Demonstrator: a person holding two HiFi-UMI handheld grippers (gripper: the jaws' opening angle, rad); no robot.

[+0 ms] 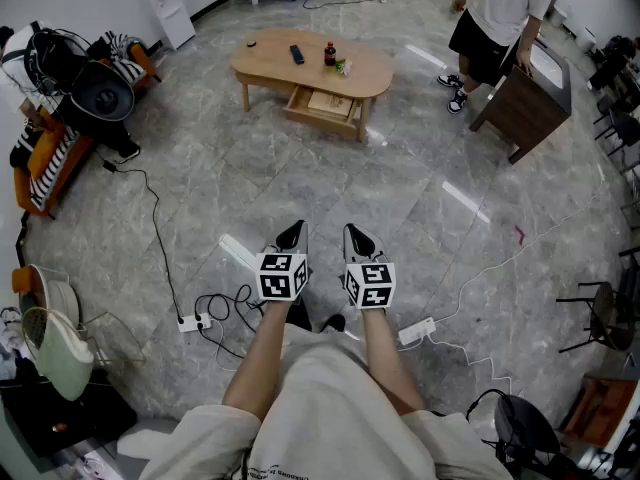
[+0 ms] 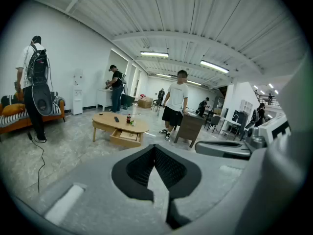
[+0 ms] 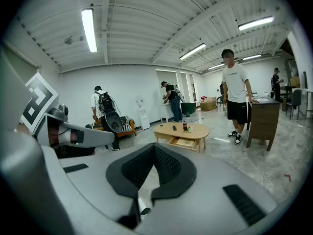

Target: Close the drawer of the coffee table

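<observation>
Well ahead of left tongs (image 1: pixel 296 230) and right tongs (image 1: pixel 352 233), both closed and empty: drawer (image 1: pixel 325 106) standing open under table (image 1: pixel 310 68). Approach stage, apparently; next, walking up and pushing it shut.

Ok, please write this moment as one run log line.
drawer: open | left claw: shut, empty | right claw: shut, empty | coffee table: ahead, out of reach
</observation>
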